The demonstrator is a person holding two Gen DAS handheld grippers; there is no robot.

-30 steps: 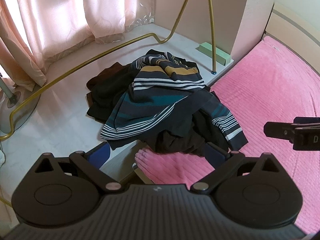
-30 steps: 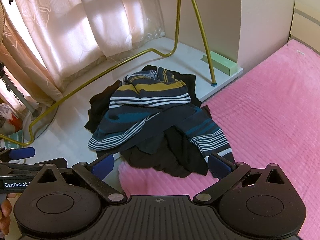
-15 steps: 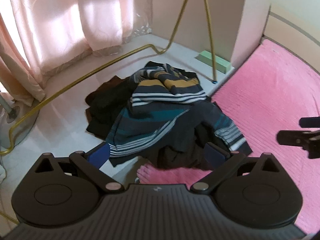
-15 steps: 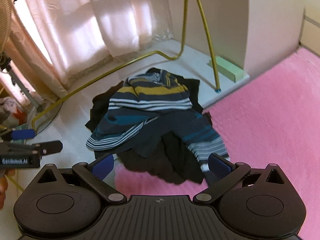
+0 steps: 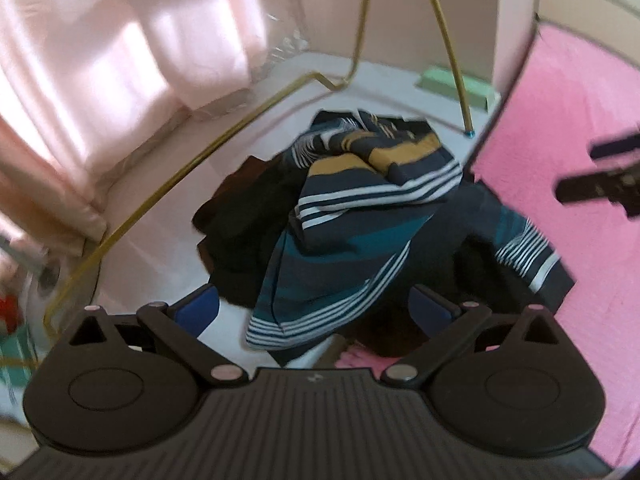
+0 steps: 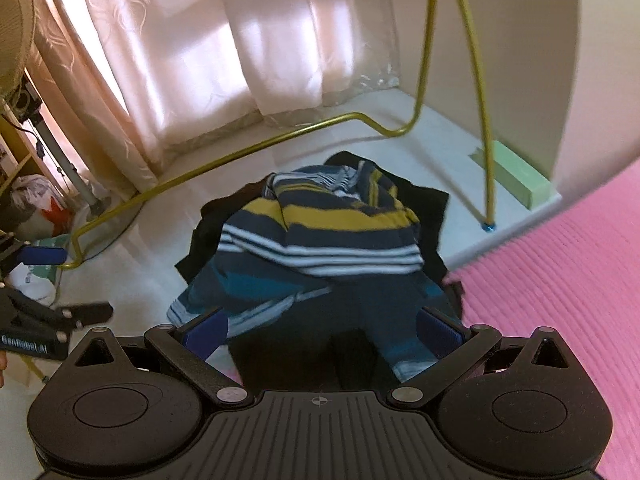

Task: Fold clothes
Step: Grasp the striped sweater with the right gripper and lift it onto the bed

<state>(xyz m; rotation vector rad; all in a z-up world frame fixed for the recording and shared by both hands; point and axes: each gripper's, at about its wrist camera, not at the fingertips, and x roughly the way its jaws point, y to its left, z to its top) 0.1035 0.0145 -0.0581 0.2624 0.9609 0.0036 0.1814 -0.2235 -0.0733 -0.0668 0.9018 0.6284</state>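
I am at the approach step: nothing is picked up yet. The clothes sit in one heap at the near corner of the pink bed cover (image 6: 560, 280), half on it and half spilling over its edge toward the pale floor (image 6: 280, 168). On top lies the striped shirt (image 6: 320, 236), navy with white, teal and mustard bands, draped over a dark garment (image 5: 248, 216) whose edges stick out on the left and far sides.

My left gripper (image 5: 316, 308) has its fingers spread wide, the blue pads either side of the shirt's near striped hem, with nothing between them. My right gripper (image 6: 324, 330) is likewise spread and empty, low over the near part of the heap, with a striped sleeve running down toward its right pad. Whether either pad touches cloth I cannot tell; the left view is blurred.

Each gripper shows in the other's view, well apart at the frame edge.

The next move, as I judge it, calls for pinching the striped shirt alone, at the hem or shoulder, and lifting it clear of the dark garment so it can be laid flat on the pink bed cover. The risk is catching both layers. The gold rack (image 6: 480, 100) stands on the far side, out of the way.
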